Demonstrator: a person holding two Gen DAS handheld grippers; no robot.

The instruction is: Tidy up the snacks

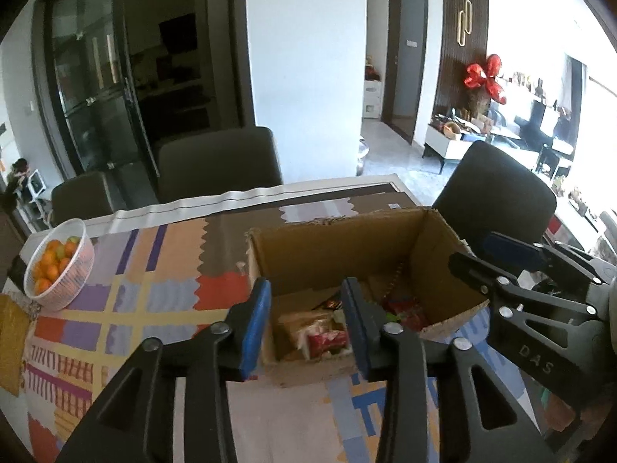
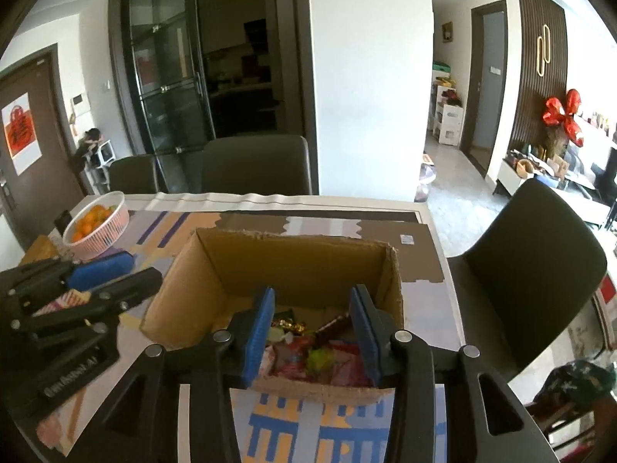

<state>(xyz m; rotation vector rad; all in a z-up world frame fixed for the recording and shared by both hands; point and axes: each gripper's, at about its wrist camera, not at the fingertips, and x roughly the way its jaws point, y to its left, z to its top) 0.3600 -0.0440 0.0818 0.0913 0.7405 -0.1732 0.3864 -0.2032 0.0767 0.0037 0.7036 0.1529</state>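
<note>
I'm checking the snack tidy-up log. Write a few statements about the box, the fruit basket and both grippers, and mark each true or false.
1. The cardboard box is open at the top with wrapped snacks lying inside. True.
2. The left gripper grips a snack packet. False: its jaws stand apart with nothing between them.
3. The white basket holds orange fruit. True.
4. The basket sits inside the box. False: it stands apart, on the patterned tablecloth.
5. The right gripper is clamped on the box wall. False: its jaws are open and hold nothing.
</note>
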